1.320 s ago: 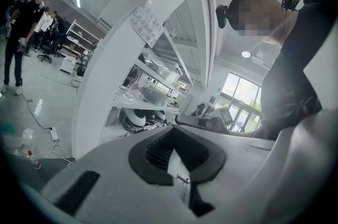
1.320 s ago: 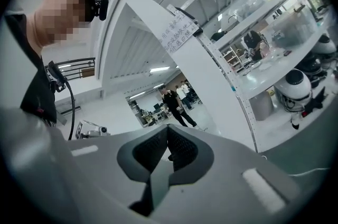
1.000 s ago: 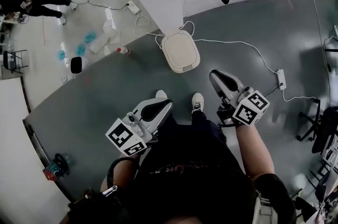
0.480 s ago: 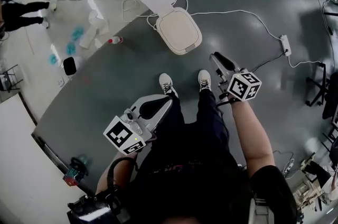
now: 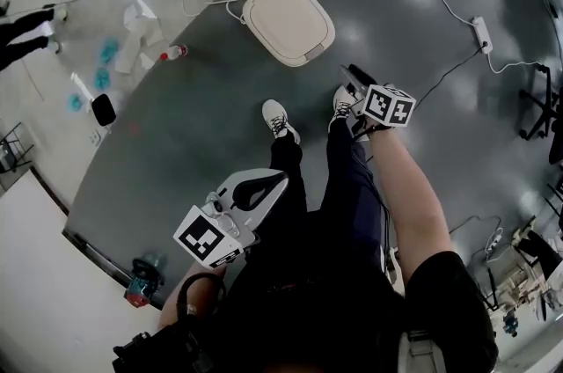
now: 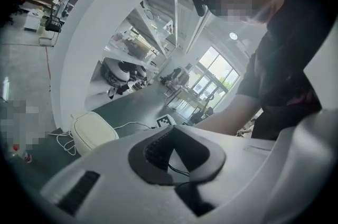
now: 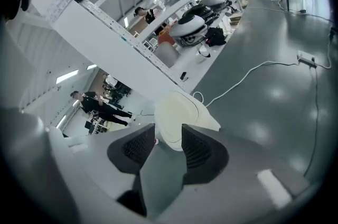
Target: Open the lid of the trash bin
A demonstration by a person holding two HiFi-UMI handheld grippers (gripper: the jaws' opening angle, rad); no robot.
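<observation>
The right hand-held gripper (image 7: 168, 136) is empty and its jaws are opening. The bin (image 7: 182, 112) shows through the gap, standing on the floor (image 5: 193, 125) ahead, not yet touched. The left hand-held gripper (image 6: 171, 132) is pinched shut on nothing. The lid (image 5: 283, 15) lies closed. Lower the right jaws to its near edge, grip the lip only, and swing it up, probably about a far-side hinge.

Your left gripper (image 6: 172, 132) shows its dark jaws meeting at the tips, with nothing between them. The white trash bin (image 6: 93, 133) stands on the grey floor (image 6: 132, 106) left of the jaws, lid closed, apart from them. A white cable (image 6: 129, 123) lies beside the bin. Your arm (image 6: 232, 112) reaches in from the right.
</observation>
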